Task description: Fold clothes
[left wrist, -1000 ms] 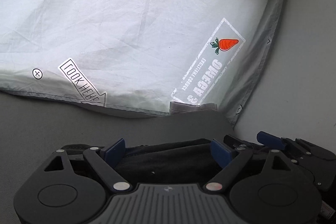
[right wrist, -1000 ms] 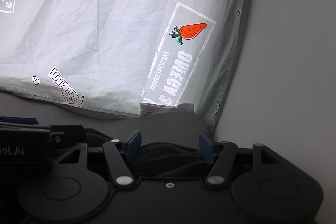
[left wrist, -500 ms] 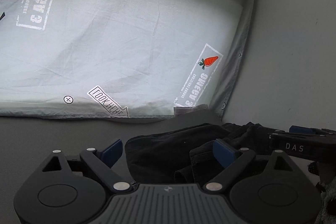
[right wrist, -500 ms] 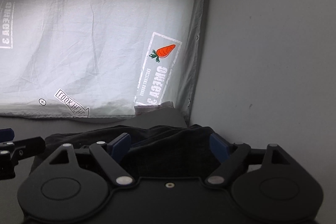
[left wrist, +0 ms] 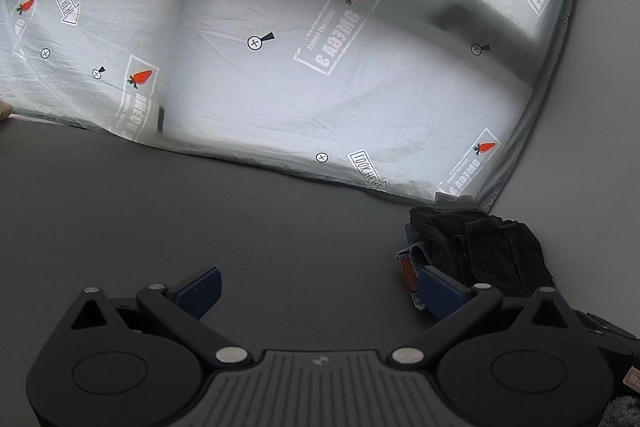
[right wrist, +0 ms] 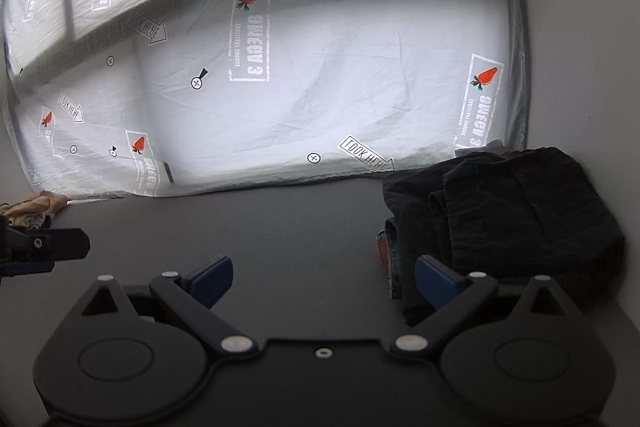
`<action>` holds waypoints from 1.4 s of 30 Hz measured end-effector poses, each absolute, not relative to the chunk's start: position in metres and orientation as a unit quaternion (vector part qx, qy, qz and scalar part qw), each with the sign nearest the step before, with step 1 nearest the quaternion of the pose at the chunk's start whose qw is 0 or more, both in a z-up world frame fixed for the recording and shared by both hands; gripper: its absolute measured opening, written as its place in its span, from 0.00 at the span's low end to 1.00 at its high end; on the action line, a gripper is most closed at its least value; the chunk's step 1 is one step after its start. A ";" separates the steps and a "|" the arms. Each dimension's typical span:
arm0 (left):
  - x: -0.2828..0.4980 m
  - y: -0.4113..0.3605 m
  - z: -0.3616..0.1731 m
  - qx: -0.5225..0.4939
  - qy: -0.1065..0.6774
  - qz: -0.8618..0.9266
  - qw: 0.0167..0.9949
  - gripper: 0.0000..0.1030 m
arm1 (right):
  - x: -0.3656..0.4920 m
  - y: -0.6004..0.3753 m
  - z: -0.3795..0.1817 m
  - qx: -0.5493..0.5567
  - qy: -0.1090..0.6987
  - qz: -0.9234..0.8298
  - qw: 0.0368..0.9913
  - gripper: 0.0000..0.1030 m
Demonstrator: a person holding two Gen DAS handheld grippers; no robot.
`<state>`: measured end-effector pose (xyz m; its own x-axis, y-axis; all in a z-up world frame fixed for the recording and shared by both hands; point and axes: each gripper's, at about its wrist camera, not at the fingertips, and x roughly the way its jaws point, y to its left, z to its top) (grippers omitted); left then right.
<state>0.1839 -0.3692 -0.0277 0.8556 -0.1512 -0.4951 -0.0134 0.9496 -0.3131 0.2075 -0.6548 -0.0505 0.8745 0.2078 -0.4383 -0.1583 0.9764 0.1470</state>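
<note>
The left gripper (left wrist: 316, 291) is standing wide open over the dark grey table (left wrist: 200, 211), its jaws having just been opening with nothing between them. The right gripper (right wrist: 322, 279) is doing likewise. The folded black cloth garment (right wrist: 520, 215) is lying to its right, by the right finger, seemingly released as finished.

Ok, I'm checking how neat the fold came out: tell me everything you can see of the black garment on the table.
The black garment is a compact folded bundle of dark, matte, fairly thick cloth with stitched seams and layered flaps on top. It lies flat on the grey table, at its far right, close to the printed sheet. It seems to sit on a blue item with a red patch peeking out at its left. Neither gripper touches it.
</note>
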 end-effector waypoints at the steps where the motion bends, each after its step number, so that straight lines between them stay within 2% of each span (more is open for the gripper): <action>1: 0.176 -0.354 -0.023 -0.163 0.261 -0.029 0.951 1.00 | 0.196 -0.637 -0.049 0.052 0.227 0.107 0.967 0.96; 5: 0.144 -0.292 -0.007 -0.183 0.243 -0.015 0.953 1.00 | 0.157 -0.571 -0.044 0.041 0.221 0.129 0.966 0.96; 12: 0.083 -0.181 0.004 -0.115 0.227 -0.031 0.967 1.00 | 0.085 -0.439 -0.030 0.033 0.201 0.111 0.973 0.96; 18: 0.027 -0.089 0.008 -0.078 0.257 -0.041 0.962 1.00 | 0.021 -0.331 -0.021 0.102 0.203 0.082 0.970 0.96; 23: -0.018 -0.029 0.015 -0.064 0.294 -0.037 0.953 1.00 | -0.024 -0.259 -0.015 0.087 0.218 0.052 0.971 0.96; 32: -0.047 0.019 -0.001 -0.100 0.331 -0.054 0.937 1.00 | -0.061 -0.198 -0.020 0.050 0.303 0.015 0.952 0.96; 42: -0.056 0.035 -0.004 -0.091 0.331 -0.078 0.936 1.00 | -0.081 -0.166 -0.018 0.015 0.303 0.001 0.953 0.96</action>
<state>-0.0555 0.0351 -0.0043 0.7681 -0.2059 -0.6063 0.0854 0.9714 -0.2217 -0.0807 -0.1660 -0.0179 0.8165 0.0106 -0.5772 0.0081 0.9995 0.0298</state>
